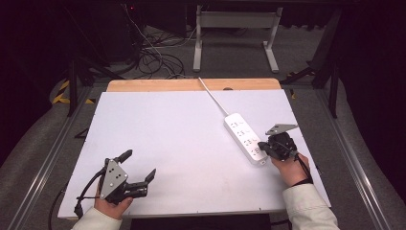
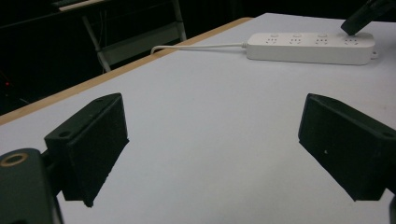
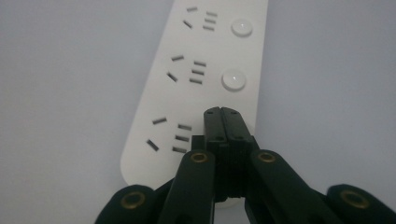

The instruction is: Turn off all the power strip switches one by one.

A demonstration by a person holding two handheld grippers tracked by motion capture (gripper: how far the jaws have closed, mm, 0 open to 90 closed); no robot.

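Left gripper [image 1: 140, 171], black two-jaw tool in the person's left hand, sits near the table's front-left corner, jaws spread wide with nothing between them, well apart from the strip. White tabletop [image 1: 167, 139] is bare in the middle. Long white plastic power strip [image 1: 245, 138] with four socket groups and round buttons lies flat right of centre, its white cord [image 1: 213, 98] running off the far edge. Right gripper [image 1: 262, 145] has its jaws pressed together, tips on or just above the nearest button at the strip's near end; contact can't be told. Judgement: strip is light, rigid, smooth-sided, likely to slide when poked. Press straight down on the button; to move it, pinch across the narrow body, not the cord.
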